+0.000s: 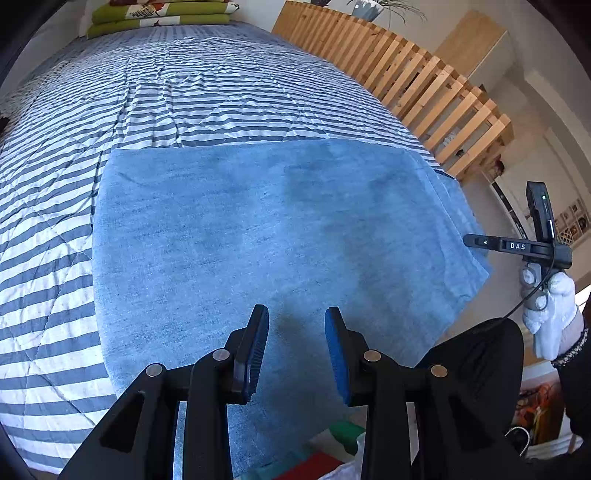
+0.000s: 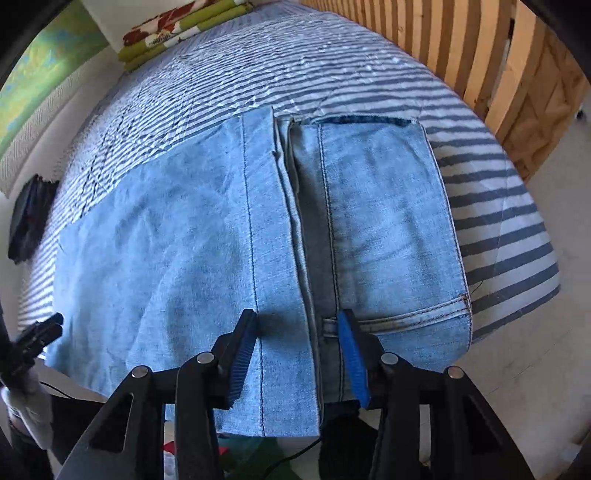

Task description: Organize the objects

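The pale blue folded denim jeans point(image 2: 258, 240) are lying flat across the near end of the bed with the blue-and-white striped quilt point(image 1: 184, 92), their edge hanging slightly over the bed's near side. The left gripper point(image 1: 296, 343) is hovering over a plain stretch of the denim with its jaws spread and nothing between them; the right gripper point(image 2: 297, 354) is hanging over the folded edge and seam near the waistband, jaws likewise parted and gripping nothing — the cloth is only lying beneath them. The risk I am seeing is this: the jeans are stacked in several layers, and if either pair of jaws closes on the top layer alone, the fold is likely to peel open and drag askew rather than lift as one piece. The overhanging edge could also slide off the bed if it is tugged toward the person. The right wrist view is showing what the left is not — the seams, the stitched pocket and the offset layers — along with a dark item point(image 2: 27, 221) by the wall on the far left. The left wrist view, in turn, is showing the person's white-gloved hand point(image 1: 554, 314) holding the other tool beyond the denim's corner, the slatted wooden bed rail point(image 1: 424, 74) and the green folded bedding point(image 1: 162, 18) at the head of the bed.
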`<state>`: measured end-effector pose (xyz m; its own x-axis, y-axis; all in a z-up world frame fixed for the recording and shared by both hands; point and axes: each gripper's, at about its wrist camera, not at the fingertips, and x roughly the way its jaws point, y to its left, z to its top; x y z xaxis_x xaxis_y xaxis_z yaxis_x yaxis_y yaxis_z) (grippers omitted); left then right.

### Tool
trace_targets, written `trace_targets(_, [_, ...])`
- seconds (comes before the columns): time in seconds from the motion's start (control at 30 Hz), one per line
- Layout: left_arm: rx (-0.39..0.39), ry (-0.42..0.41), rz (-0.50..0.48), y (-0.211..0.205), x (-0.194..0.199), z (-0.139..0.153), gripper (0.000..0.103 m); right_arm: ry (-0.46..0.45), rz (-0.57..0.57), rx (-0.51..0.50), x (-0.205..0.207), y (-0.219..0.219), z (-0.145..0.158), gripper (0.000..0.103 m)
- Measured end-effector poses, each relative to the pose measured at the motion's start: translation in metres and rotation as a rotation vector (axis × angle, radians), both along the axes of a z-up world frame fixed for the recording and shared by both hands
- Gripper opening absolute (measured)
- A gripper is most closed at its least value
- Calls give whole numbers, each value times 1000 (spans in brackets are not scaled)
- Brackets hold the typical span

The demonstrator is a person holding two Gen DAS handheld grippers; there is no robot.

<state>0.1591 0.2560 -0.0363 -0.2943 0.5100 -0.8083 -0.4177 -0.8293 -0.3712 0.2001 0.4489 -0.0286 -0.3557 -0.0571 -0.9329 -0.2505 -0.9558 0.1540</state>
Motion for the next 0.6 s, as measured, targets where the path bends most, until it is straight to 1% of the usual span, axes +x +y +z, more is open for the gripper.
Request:
trace_targets(0.03, [0, 4, 1, -1, 0, 1, 34, 18, 13, 25, -1, -5, 3, 39])
trace_targets(0.1, [-5, 8, 8, -5, 0, 2, 34, 27, 38, 6, -8, -8, 3, 39])
trace_targets(0.17, [2, 4, 19, -11, 0, 2, 34, -22, 36, -49, -15, -2, -12, 42])
trace_targets(0.2, [4, 5, 22, -13, 0, 3, 34, -41, 37, -68, -20, 1, -18, 46])
trace_targets(0.27, [3, 12, 25, -19, 2, 5, 34, -34, 28, -127, -20, 6, -19, 50])
trace_targets(0.3, [2, 13, 28, -22, 2, 6, 34, -31, 8, -152, -20, 10, -18, 50])
trace_targets(0.33, [4, 14, 33, -25, 3, 6, 34, -27, -8, -174, -18, 14, -18, 47])
trace_targets(0.37, [8, 16, 38, -28, 3, 7, 34, -28, -18, -178, -16, 14, -18, 34])
trace_targets(0.4, [13, 18, 43, -32, 3, 8, 34, -35, -15, -174, -15, 13, -17, 24])
trace_targets(0.43, [19, 25, 51, -36, 3, 10, 34, -27, -6, -185, -13, 10, -13, 20])
trace_targets(0.5, [35, 34, 69, -45, 4, 14, 34, 7, -9, -202, -7, 2, 4, 17])
trace_targets(0.6, [58, 56, 92, -63, 5, 24, 34, 81, -4, -243, -10, -17, 37, 16])
